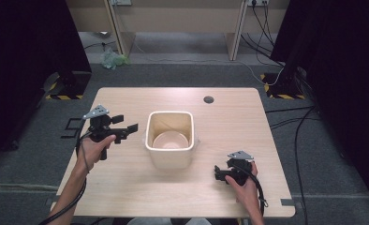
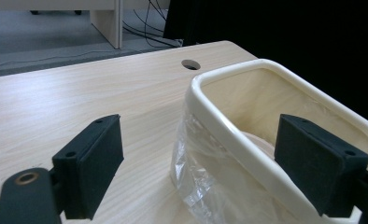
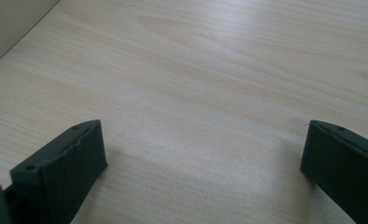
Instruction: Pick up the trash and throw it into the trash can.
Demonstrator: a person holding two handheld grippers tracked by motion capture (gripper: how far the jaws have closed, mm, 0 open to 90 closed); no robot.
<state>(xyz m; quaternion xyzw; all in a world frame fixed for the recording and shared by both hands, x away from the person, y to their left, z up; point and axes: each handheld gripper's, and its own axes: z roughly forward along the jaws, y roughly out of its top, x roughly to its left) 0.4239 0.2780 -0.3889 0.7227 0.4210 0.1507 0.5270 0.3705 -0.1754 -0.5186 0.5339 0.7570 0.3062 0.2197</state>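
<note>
At the middle of the pale wooden surface [image 1: 126,187] stands a cream, square-mouthed bin [image 1: 169,139], upright, with a round paler shape lying at its bottom and a clear plastic liner [image 2: 198,172] bunched against its outer wall; in the left gripper view the bin's rounded rim runs between the two black jaws, one jaw over the bare wood and the other over the bin's mouth, neither touching it as far as can be told; the left tool [image 1: 126,130] is held above the surface just beside the bin's left wall, its jaws wide apart and pointing toward the bin, gripped by the person's left hand [image 1: 94,149]; the right tool [image 1: 218,174] sits low near the front right part of the surface, well apart from the bin, held by the right hand [image 1: 244,186]; the right gripper view shows its jaws spread wide over bare wood; a small round hole [image 1: 209,99] lies near the far edge; beyond it, grey floor [image 1: 182,75] and trailing cables.
</note>
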